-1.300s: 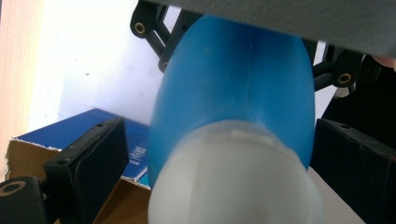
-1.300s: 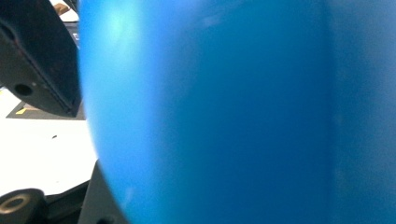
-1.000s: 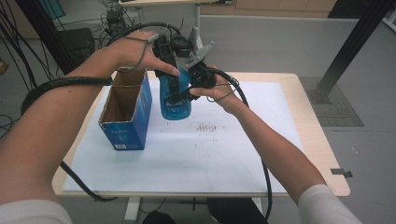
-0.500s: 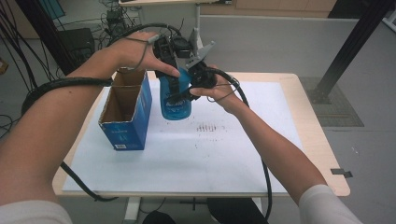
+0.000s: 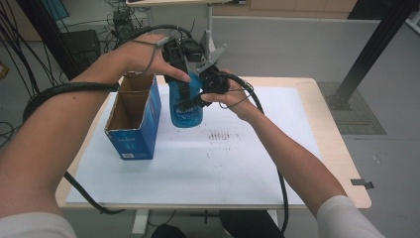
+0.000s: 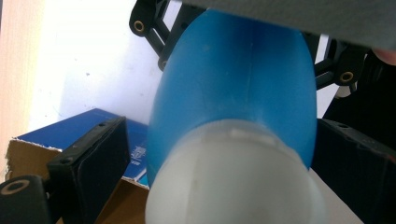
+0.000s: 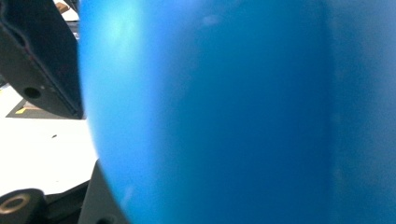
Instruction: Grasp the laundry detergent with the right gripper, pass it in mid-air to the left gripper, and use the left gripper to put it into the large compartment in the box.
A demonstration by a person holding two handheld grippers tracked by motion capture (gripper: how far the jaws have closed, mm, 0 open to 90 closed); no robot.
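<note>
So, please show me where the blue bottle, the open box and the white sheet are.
blue bottle (image 5: pixel 186 111): high view, its lower body.
open box (image 5: pixel 134 138): high view, its blue side wall.
white sheet (image 5: pixel 218 168): high view, a bare part.

We can read no text anywhere. The blue box (image 5: pixel 133 130) carries a small white label near its lower edge, and the blue bottle (image 5: pixel 185 106) has pale print on its side, both too blurred to make out.

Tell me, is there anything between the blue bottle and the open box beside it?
Nothing visible. The blue bottle hangs over the white sheet, with both claws at it, right next to the open box. The gap between them looks free, and the box mouth is uncovered.
</note>
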